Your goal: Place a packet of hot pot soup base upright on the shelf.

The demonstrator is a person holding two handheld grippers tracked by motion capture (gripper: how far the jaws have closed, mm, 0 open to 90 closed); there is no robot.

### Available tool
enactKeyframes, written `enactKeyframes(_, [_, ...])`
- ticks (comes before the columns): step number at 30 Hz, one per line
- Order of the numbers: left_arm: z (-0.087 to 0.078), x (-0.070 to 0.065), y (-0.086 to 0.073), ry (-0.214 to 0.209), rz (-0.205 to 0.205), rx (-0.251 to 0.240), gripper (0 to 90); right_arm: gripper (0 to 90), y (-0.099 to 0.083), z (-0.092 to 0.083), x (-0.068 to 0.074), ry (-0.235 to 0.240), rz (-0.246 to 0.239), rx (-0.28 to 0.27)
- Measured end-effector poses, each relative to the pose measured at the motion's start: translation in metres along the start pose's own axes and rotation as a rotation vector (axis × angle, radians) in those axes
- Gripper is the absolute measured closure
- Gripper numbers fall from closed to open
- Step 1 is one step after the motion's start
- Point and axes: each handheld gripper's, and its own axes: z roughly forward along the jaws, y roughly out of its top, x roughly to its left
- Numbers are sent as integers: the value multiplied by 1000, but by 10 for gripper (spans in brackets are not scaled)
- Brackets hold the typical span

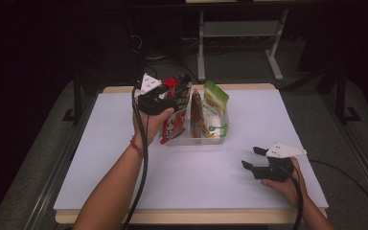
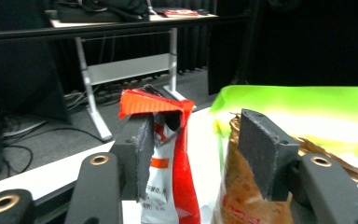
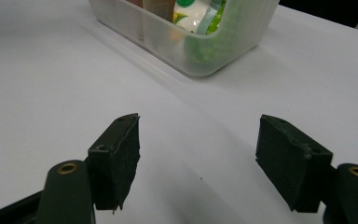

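Left gripper [image 1: 181, 90] is up at the clear bin [image 1: 191, 140] near the table's [image 1: 100, 191] far edge, jaws apart around the top of the red packet [image 2: 175, 158], which stands in the bin's left end; one pad sits against it, the other is clear. Beside it stand a brown packet [image 2: 244, 196] and a green pouch [image 1: 214, 112]. That red packet looks top-heavy to me: pull away crooked and the pad could drag it over. Right gripper [image 1: 252, 157] rests near the table's near right corner, jaws wide, nothing between them.
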Motion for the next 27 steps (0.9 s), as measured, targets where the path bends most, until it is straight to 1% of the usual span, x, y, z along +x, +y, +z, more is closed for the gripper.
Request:
enactKeyframes(1, [-1, 1, 1, 23, -9, -14, 404, 293, 0, 0, 0, 0, -1, 0])
enactKeyframes(2, [-2, 4, 1, 25, -22, -22, 387, 293, 0, 0, 0, -1, 2, 0])
enactKeyframes(3, [-1, 6, 1, 13, -37, -22, 379, 293, 0, 0, 0, -1, 3, 0])
enactKeyframes(5, [-1, 9, 0, 38, -41, -9, 356, 293, -1, -1, -1, -1, 5, -1])
enactKeyframes(6, [-1, 12, -1, 27, -51, -5, 338, 293, -1, -1, -1, -1, 5, -1])
enactKeyframes(7, [0, 12, -2, 19, -56, 7, 327, 293, -1, -1, -1, 1, 5, -1])
enactKeyframes(9, [2, 13, -5, -3, -49, 37, 317, 293, -1, 0, -1, 4, 6, 0])
enactKeyframes(10, [5, 12, -7, -7, -43, 61, 311, 293, -1, 0, -1, 5, 4, 3])
enactKeyframes(11, [6, 12, -9, 0, -40, 72, 308, 293, -1, 1, -1, 7, 2, 5])
enactKeyframes(12, [7, 12, -12, -12, -39, 82, 317, 293, -1, 1, 0, 9, 3, 6])
enactKeyframes(14, [10, 12, -17, -10, -37, 113, 326, 292, -1, 1, 1, 9, 0, 9])
enactKeyframes(15, [11, 13, -19, -22, -36, 128, 326, 292, -1, 1, 0, 12, -3, 9])
enactKeyframes(17, [12, 14, -25, -23, -34, 147, 338, 292, -2, 1, 0, 9, -5, 13])
enactKeyframes(18, [13, 14, -28, -34, -32, 158, 346, 292, -2, 1, 0, 9, -3, 13])
enactKeyframes(19, [14, 14, -31, -43, -34, 175, 348, 292, -2, 1, 0, 11, -1, 14])
enactKeyframes(21, [17, 15, -37, -39, -27, 227, 355, 292, -2, 2, 0, 11, -3, 20])
enactKeyframes(22, [18, 16, -40, -49, -28, 244, 368, 293, -2, 2, 0, 12, -3, 21])
enactKeyframes(24, [20, 17, -45, -19, -16, 264, 453, 292, -2, 3, 0, 12, -7, 23])
enactKeyframes(25, [21, 17, -47, -43, -22, 274, 506, 292, -2, 3, 1, 12, -6, 28])
enactKeyframes(26, [22, 16, -48, -38, -19, 274, 561, 292, -2, 3, 1, 15, -7, 28])
enactKeyframes(27, [21, 14, -48, -11, -5, 273, 593, 293, -2, 3, 1, 15, -7, 29])
